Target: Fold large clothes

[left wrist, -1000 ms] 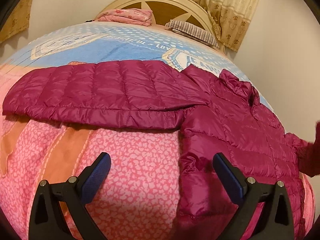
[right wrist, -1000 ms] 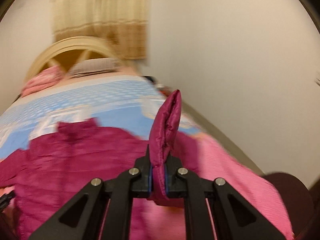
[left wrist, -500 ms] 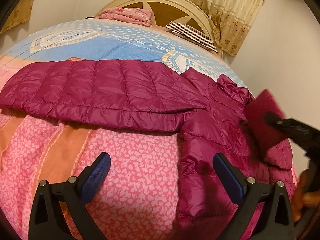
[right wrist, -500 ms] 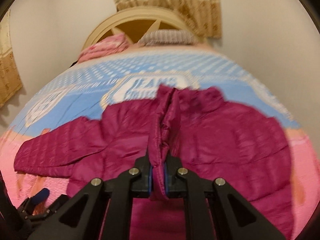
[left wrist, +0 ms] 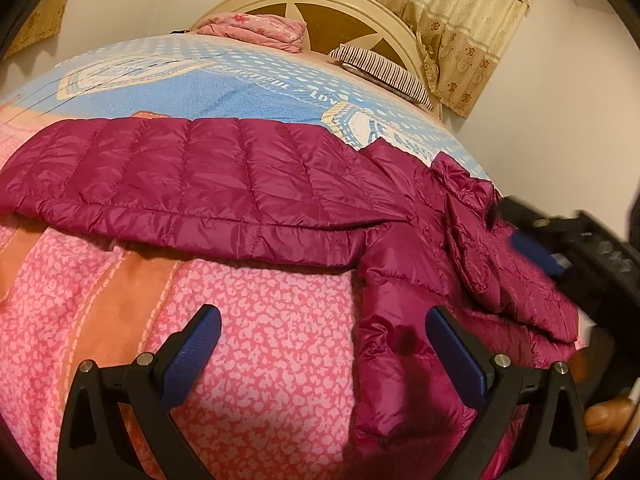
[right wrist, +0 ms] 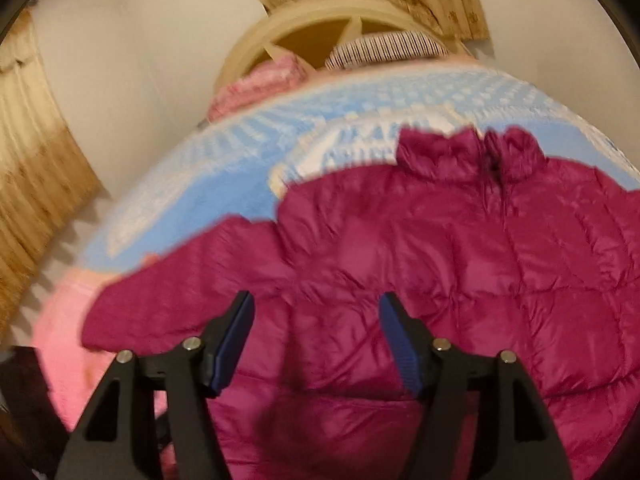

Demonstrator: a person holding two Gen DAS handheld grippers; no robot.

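Note:
A magenta quilted puffer jacket lies on the bed, one sleeve stretched out to the left, the other sleeve folded over the body at the right. My left gripper is open and empty, hovering low over the pink bedspread beside the jacket's hem. My right gripper is open and empty above the jacket's body; the collar lies beyond it. The right gripper also shows in the left wrist view at the right edge, next to the folded sleeve.
The bed has a pink patterned spread near me and a blue one beyond. A folded pink blanket and striped pillow lie by the cream headboard. Curtains and a wall stand on the right.
My right gripper carried the right sleeve over the jacket's body, then opened and let it go; the sleeve now lies folded on the jacket. The left gripper stayed open and nearly still.

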